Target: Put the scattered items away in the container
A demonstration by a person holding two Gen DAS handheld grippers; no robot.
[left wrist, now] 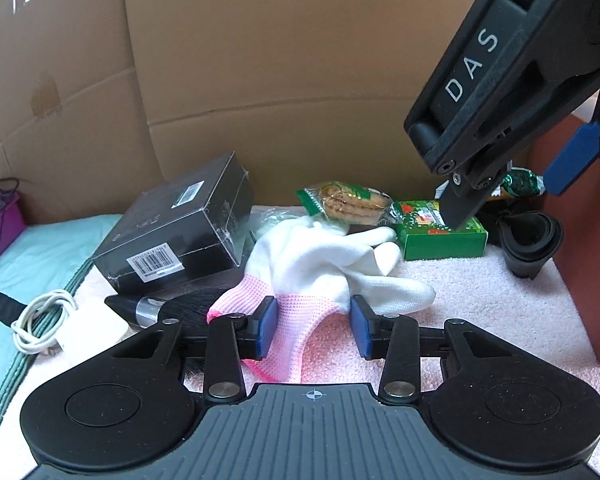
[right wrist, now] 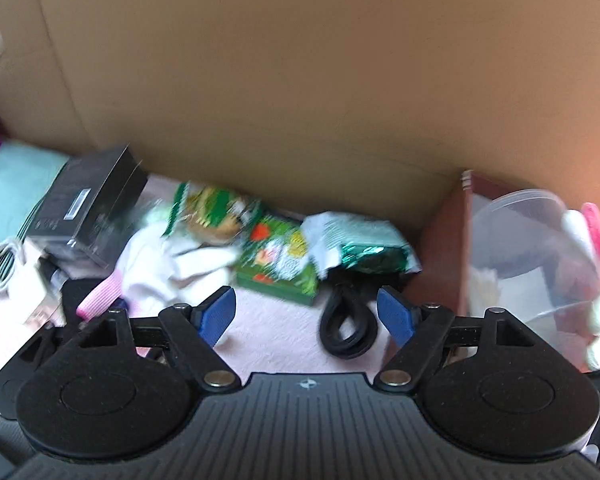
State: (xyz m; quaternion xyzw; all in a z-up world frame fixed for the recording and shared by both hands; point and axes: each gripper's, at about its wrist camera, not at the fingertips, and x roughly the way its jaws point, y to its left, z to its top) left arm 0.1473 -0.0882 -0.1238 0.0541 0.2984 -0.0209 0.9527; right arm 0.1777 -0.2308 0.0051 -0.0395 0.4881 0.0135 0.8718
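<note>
while crumpled on the pink towel (left wrist: 480, 280) | glove (left wrist: 316, 268): white, pink cuff | left hand-held gripper (left wrist: 314, 328) straddles cuff, unclenched | right hand-held gripper (right wrist: 306, 314) released

Brown cardboard wall (left wrist: 260, 60) behind a pink towel surface (left wrist: 480, 300), teal cloth (left wrist: 40, 248) alongside

my right gripper body (left wrist: 496, 68): white letters "DAS" along its side
black box (left wrist: 180, 232): two barcode stickers, digits too small for me to read
green carton (left wrist: 440, 236): print there, illegible
biscuit pack (left wrist: 346, 200): no readable text
my left gripper base (left wrist: 314, 395): small crosshair mark
</note>
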